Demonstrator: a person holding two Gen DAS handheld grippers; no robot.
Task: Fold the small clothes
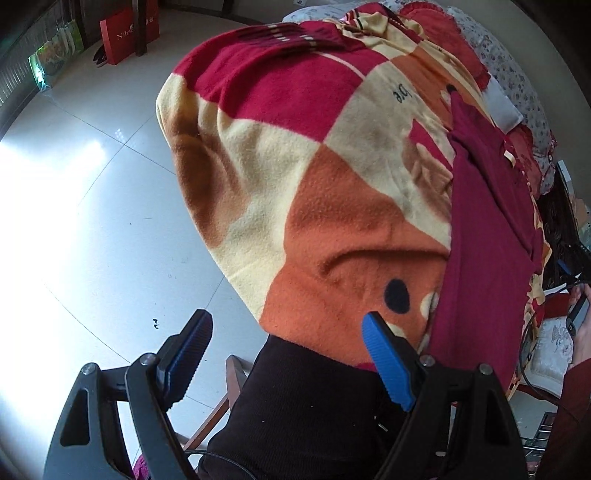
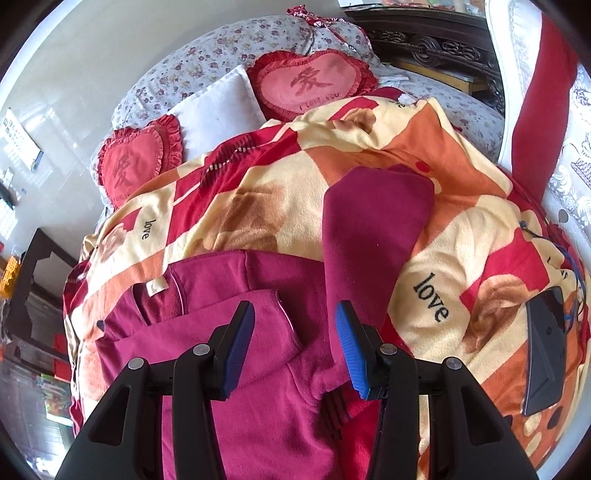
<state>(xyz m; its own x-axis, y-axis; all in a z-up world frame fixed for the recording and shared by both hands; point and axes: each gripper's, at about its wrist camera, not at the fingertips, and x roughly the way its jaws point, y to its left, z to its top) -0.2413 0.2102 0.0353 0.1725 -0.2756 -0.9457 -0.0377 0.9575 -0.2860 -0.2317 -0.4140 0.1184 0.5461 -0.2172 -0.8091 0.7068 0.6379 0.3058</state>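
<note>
A magenta long-sleeved top (image 2: 236,354) lies spread on a checked red, orange and cream blanket (image 2: 258,192). Its white neck label (image 2: 158,286) faces up at the left. One sleeve (image 2: 373,221) stretches away to the upper right; another is folded across the body. My right gripper (image 2: 295,325) is open and empty just above the top's middle. In the left wrist view the top (image 1: 487,243) lies at the right on the blanket (image 1: 295,147). My left gripper (image 1: 288,332) is open and empty, off the blanket's near edge, left of the top.
Two red heart cushions (image 2: 314,81) and a white pillow (image 2: 218,107) lie at the sofa's far end. A dark phone-like object (image 2: 546,350) rests on the blanket at the right. A pale tiled floor (image 1: 92,221) and a red bag (image 1: 129,33) are left of the sofa.
</note>
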